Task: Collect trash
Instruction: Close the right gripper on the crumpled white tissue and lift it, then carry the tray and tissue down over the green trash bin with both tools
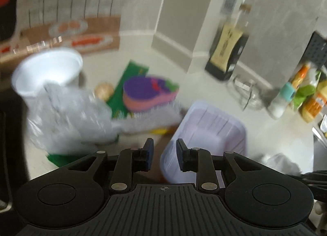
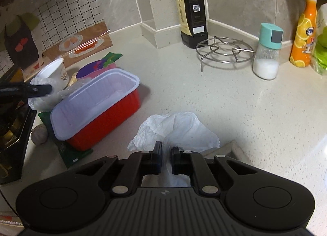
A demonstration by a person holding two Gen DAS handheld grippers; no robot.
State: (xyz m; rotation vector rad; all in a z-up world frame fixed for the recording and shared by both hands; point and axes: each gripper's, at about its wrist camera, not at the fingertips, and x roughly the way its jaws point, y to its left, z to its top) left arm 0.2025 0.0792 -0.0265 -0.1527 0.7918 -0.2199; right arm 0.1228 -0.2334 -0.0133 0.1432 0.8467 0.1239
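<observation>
A: What sits on the worktop [image 2: 204, 97]?
B: The red tray [image 2: 98, 111] with its white lining, at the left, resting on green packaging [image 2: 67, 154].
A: And the trash?
B: A crumpled white plastic bag [image 2: 175, 131], low in the middle. The right gripper [image 2: 166, 155] has its fingers clamped on it.
A: The left gripper [image 1: 163, 150]?
B: Fingers apart, nothing pressed between them, above the tray rim.

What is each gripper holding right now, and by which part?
The right gripper pinches the white plastic bag by its near bunched edge. The left gripper has nothing between its fingers.
</observation>
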